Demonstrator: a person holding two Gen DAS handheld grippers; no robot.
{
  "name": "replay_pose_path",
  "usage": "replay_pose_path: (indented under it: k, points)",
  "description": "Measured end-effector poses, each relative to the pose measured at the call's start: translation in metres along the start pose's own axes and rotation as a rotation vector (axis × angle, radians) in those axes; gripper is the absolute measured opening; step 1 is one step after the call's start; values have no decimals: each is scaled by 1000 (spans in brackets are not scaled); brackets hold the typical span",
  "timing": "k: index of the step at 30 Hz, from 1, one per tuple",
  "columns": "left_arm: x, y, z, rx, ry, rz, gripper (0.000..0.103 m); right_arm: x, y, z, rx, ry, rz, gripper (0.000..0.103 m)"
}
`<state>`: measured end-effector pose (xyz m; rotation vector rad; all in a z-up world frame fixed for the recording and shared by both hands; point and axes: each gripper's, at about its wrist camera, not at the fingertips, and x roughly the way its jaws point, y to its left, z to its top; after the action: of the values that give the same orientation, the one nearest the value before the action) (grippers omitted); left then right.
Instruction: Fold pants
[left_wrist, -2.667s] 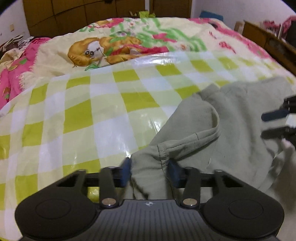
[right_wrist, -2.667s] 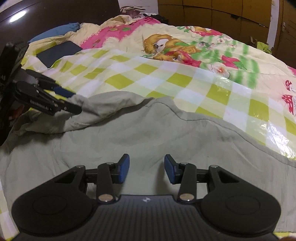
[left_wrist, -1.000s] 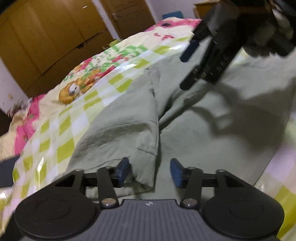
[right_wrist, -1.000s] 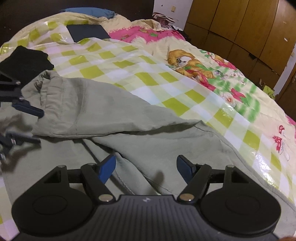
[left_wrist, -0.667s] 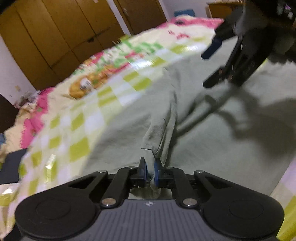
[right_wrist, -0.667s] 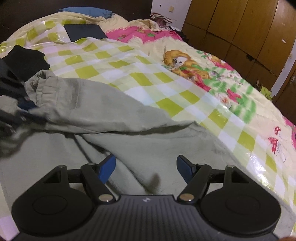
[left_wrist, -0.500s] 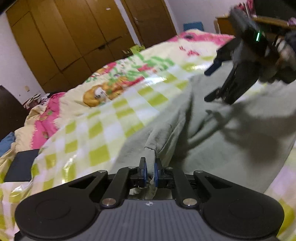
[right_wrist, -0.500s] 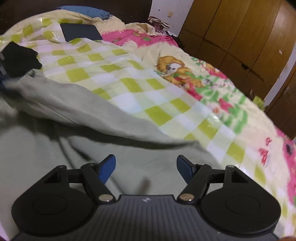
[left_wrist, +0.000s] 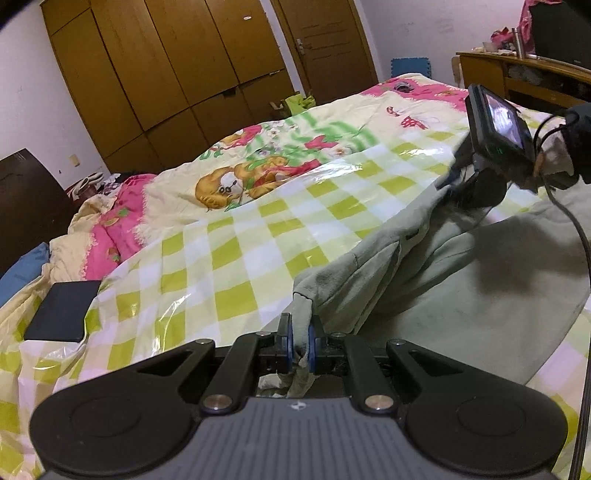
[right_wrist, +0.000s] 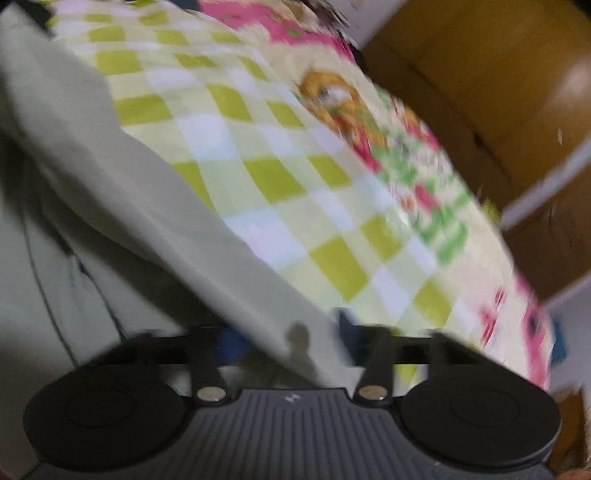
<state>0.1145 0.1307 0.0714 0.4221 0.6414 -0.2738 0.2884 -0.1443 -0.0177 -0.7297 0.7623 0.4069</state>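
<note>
two sets of tongs are at the pants. the left tongs (left_wrist: 300, 344) are pressed together on a corner of the grey-green pants (left_wrist: 373, 280), with only the pinched cloth between the blue pads (left_wrist: 289, 343); a bit of fabric hangs down behind them toward the handle. from that clamped corner the cloth runs up and away to the right as a raised, taut fold, reaching the right tongs (left_wrist: 452, 181), which sit far ahead and to the right under a small lit screen (left_wrist: 498, 123).

the right tongs (right_wrist: 288, 341) stand apart in their own blurred view, with a lifted edge of the pants (right_wrist: 155, 206) lying across the gap between the blue pads (right_wrist: 231, 341); whether the pads touch the cloth i cannot tell.

below and to the right of the raised fold, the rest of the pants spreads flat and wrinkled on the bed (left_wrist: 236, 258), over its green and white checked cover. well off to the left of the left tongs a flat black thing (left_wrist: 61, 312) lies on the bed. beyond the bed stands a brown wardrobe (left_wrist: 177, 70).
</note>
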Motion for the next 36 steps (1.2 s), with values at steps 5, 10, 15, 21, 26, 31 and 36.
replay_pose_path:
  k: [5,10,15,21,26,31,36]
  points:
    - [12,7,6,35,5,52,25,-35,-19,1,98,-16,10,1]
    - [-1,24,18,18,-64,125,25,-126,-33,6,170,-111,-7,1]
    - [-49,11,-5,89,-136,237,25,-215,12,-16,189,-154,45,1]
    - [-38,-6,-82,32,51,179,25,-183,104,-66,260,14,252,1]
    - [-30,-7,-86,52,73,154,25,-168,102,-61,301,40,261,1]
    - [4,18,-28,80,20,184,25,-157,46,-14,363,-8,174,1]
    - [9,48,26,89,-103,272,25,-181,-6,25,436,-150,39,1]
